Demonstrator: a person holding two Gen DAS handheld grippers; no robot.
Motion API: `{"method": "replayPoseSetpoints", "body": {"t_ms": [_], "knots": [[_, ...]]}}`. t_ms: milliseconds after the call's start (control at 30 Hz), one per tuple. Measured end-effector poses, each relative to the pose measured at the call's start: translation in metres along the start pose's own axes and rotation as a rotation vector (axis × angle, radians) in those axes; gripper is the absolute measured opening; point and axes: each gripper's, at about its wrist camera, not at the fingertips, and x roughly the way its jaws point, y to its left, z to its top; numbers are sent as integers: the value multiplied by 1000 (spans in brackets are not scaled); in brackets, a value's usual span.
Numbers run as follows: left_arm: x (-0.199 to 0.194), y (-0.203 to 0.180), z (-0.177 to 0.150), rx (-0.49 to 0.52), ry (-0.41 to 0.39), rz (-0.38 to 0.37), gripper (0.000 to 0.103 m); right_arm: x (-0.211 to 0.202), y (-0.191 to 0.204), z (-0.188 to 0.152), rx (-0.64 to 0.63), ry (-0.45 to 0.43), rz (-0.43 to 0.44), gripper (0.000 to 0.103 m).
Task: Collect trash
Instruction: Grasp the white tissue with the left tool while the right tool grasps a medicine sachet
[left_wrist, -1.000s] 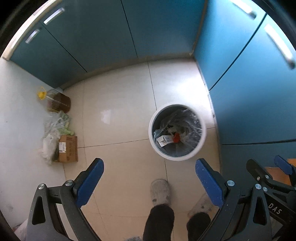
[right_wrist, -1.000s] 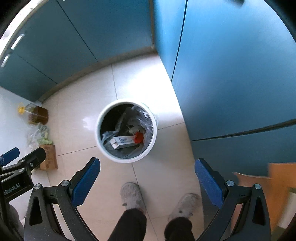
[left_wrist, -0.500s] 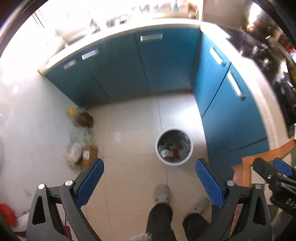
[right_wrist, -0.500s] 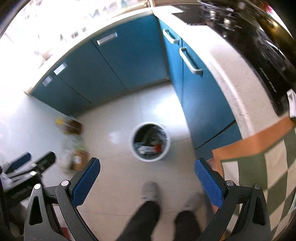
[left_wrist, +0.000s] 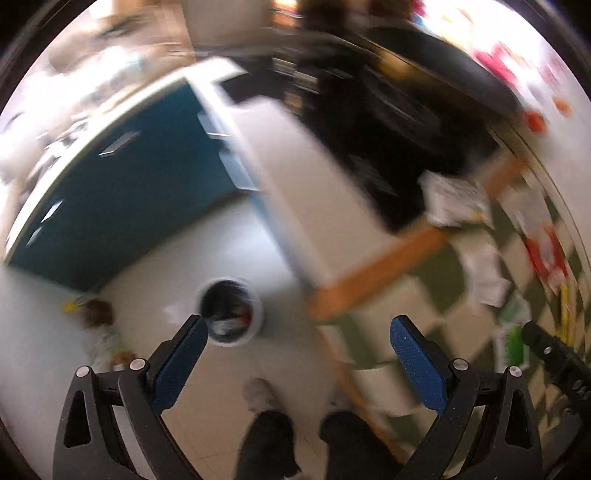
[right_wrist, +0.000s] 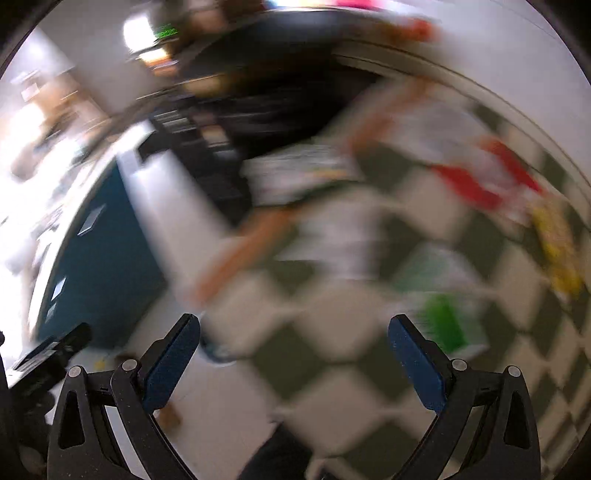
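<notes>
Left gripper (left_wrist: 295, 354): held wide apart, nothing carried.
Right gripper (right_wrist: 293, 349): likewise spread wide and empty.
Trash bin (left_wrist: 232, 313): seen on the floor, already lined and holding some litter.
Checkered table (right_wrist: 343, 332): blurred wrappers and papers (right_wrist: 443, 321) are still spread on it.
Progress: judged partway; table litter remains to be collected.

White round bin (left_wrist: 232, 313) on floor, trash inside.

Left tool (left_wrist: 295, 354) and right tool (right_wrist: 293, 349) both gape wide, empty.
</notes>
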Motion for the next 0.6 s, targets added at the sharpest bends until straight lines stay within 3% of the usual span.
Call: {"method": "replayPoseSetpoints", "body": {"t_ms": [67,133,200,233,300,367,400,433,467,500,600], "knots": [[24,-52,10,72,57,-53,101,14,-45,0,61,28,-46,103],[44,-99,15,124,106,-104,101,33,-80,-4,111,71,-39,98],[58,-125,20,155,132,-119,101,47,-99,-11,136,112,-6,84],[66,-138,24,171,145,-126,101,53,-105,-15,148,125,8,82],[80,-157,29,190,158,-135,100,51,-102,-19,125,77,9,76],[91,-169,34,199,164,-131,86,55,-94,-22,77,66,-18,68],[94,-172,35,201,168,-131,56,55,-91,-24,60,53,-28,55],[98,-173,36,201,175,-133,37,54,-88,-25,33,36,-64,48],[96,-174,36,202,158,-133,30,53,-86,-26,22,28,-76,22],[93,-175,35,212,147,-132,11,53,-86,-28,18,22,-80,2],[80,-170,30,230,116,-117,6,48,-94,-33,51,-7,-52,1]]}}
